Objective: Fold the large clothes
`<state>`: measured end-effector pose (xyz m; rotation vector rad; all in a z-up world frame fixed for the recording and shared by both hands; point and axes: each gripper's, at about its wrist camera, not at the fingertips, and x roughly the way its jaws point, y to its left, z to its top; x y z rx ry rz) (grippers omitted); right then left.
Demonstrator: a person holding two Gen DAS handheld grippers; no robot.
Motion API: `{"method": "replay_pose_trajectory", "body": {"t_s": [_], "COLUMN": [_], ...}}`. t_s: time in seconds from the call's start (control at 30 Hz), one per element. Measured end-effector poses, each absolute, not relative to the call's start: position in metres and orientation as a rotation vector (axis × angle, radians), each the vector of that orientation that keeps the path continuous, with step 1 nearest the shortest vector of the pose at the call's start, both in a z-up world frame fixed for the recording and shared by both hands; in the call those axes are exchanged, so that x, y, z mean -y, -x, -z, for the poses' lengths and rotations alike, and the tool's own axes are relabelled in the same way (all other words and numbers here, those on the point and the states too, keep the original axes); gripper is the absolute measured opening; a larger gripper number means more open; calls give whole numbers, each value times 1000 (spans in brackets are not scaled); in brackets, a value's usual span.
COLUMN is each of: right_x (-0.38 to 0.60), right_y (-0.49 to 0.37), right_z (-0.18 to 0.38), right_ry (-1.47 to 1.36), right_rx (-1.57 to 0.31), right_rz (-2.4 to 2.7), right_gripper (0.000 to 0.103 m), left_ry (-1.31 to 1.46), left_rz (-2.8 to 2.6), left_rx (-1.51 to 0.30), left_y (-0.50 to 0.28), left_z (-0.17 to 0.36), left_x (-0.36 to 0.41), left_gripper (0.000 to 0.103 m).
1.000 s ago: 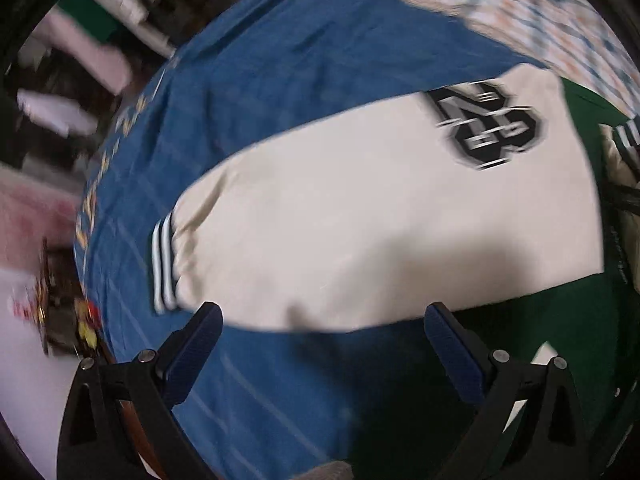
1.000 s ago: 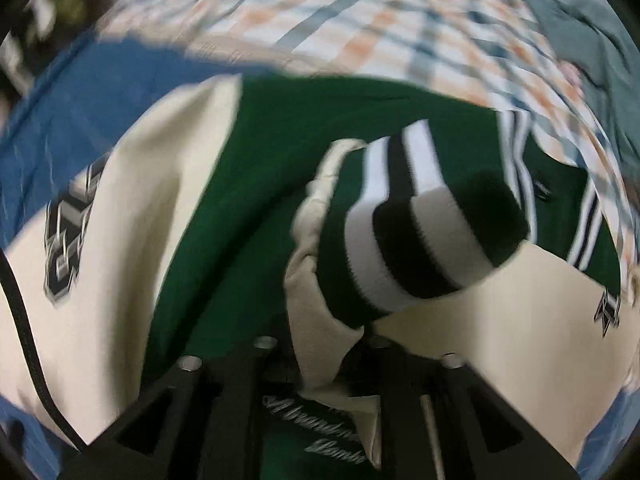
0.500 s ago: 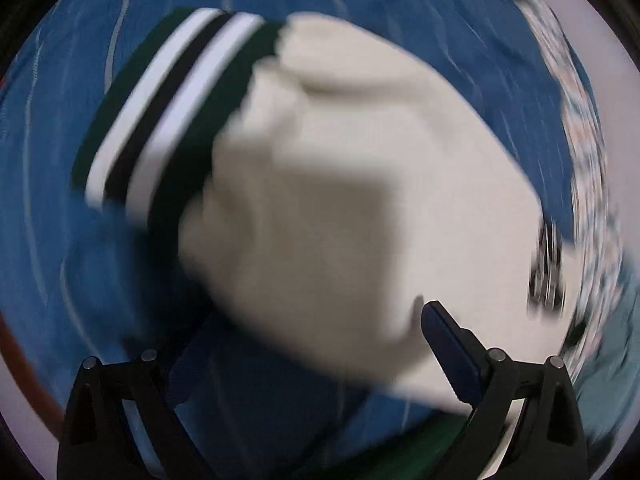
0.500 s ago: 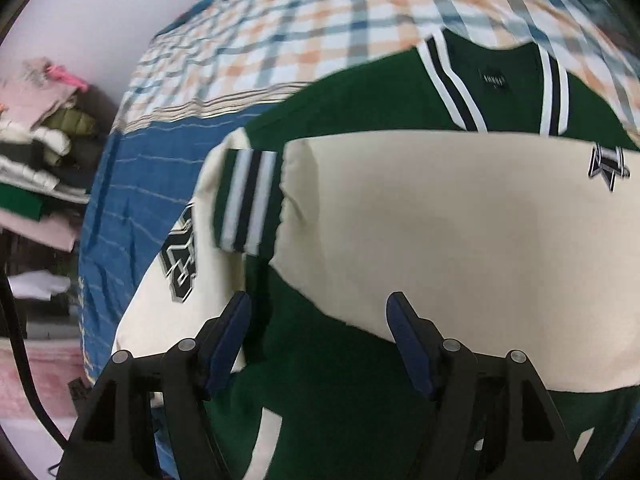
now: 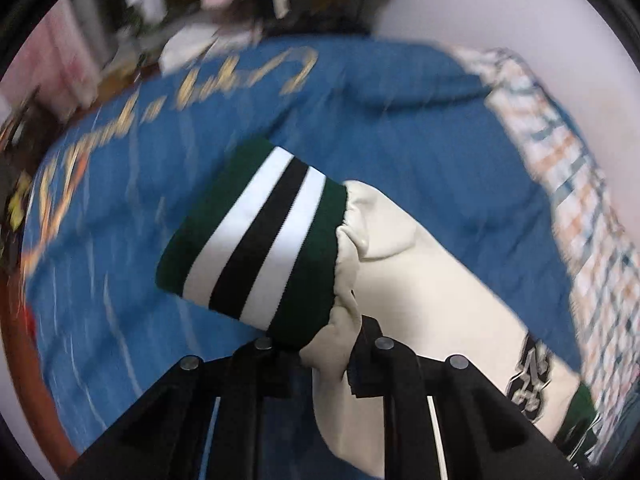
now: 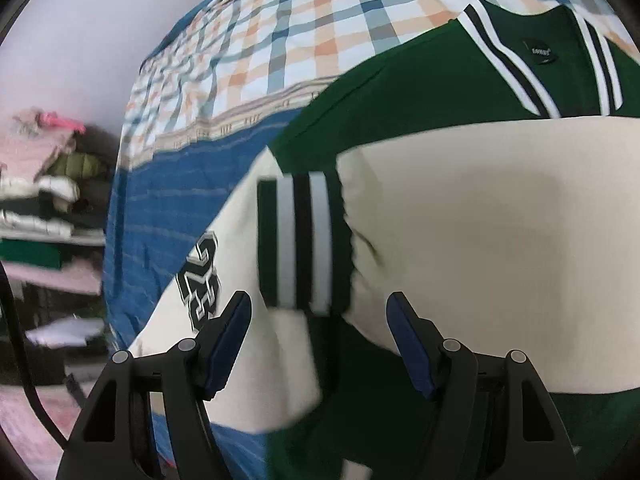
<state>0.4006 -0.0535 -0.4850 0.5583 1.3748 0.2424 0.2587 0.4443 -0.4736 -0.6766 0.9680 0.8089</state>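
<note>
A green varsity jacket (image 6: 400, 80) with cream sleeves lies on the bed. In the left wrist view my left gripper (image 5: 332, 344) is shut on the cream sleeve (image 5: 420, 280) just behind its striped cuff (image 5: 256, 240). That cuff hangs lifted above the blue bedspread (image 5: 400, 120). A number patch (image 5: 528, 380) shows further down this sleeve. In the right wrist view the other sleeve (image 6: 480, 220) lies folded across the jacket's body, its striped cuff (image 6: 304, 240) flat. My right gripper (image 6: 320, 320) hovers open above that cuff and holds nothing.
A checked sheet (image 6: 300, 20) covers the far part of the bed, beyond the collar (image 6: 540, 52). Shelves with stacked clothes (image 6: 40, 200) stand beside the bed's edge. The blue bedspread carries gold lettering (image 5: 240, 80) near that edge.
My left gripper swept over to the sleeve's cuff end, closed on it and lifted it. My right gripper let go of the other cuff, opened and rose; that sleeve now lies flat.
</note>
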Motion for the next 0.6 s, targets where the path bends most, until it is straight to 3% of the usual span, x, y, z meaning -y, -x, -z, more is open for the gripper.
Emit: {"method": "replay_pose_trajectory", "body": {"t_s": [0.1, 0.23, 0.4, 0.5, 0.6], "right_x": [42, 13, 6, 19, 31], "right_y": [-416, -433, -434, -418, -406], "right_z": [504, 545, 520, 494, 477], "right_ry": [-610, -592, -429, -233, 24], "right_rx": [-1385, -1503, -1536, -1499, -1433], "right_rz": [-187, -196, -246, -65, 151], "right_gripper": [63, 62, 62, 84, 85], "left_ry": [559, 415, 221, 80, 1], "left_rz": [-745, -675, -642, -638, -591], "left_rx": [-913, -884, -873, -845, -834], "left_y": [-292, -316, -325, -326, -334], "left_z": [444, 419, 397, 381, 361], "left_x": [-461, -450, -416, -380, -348], "left_gripper": [12, 12, 12, 12, 12]}}
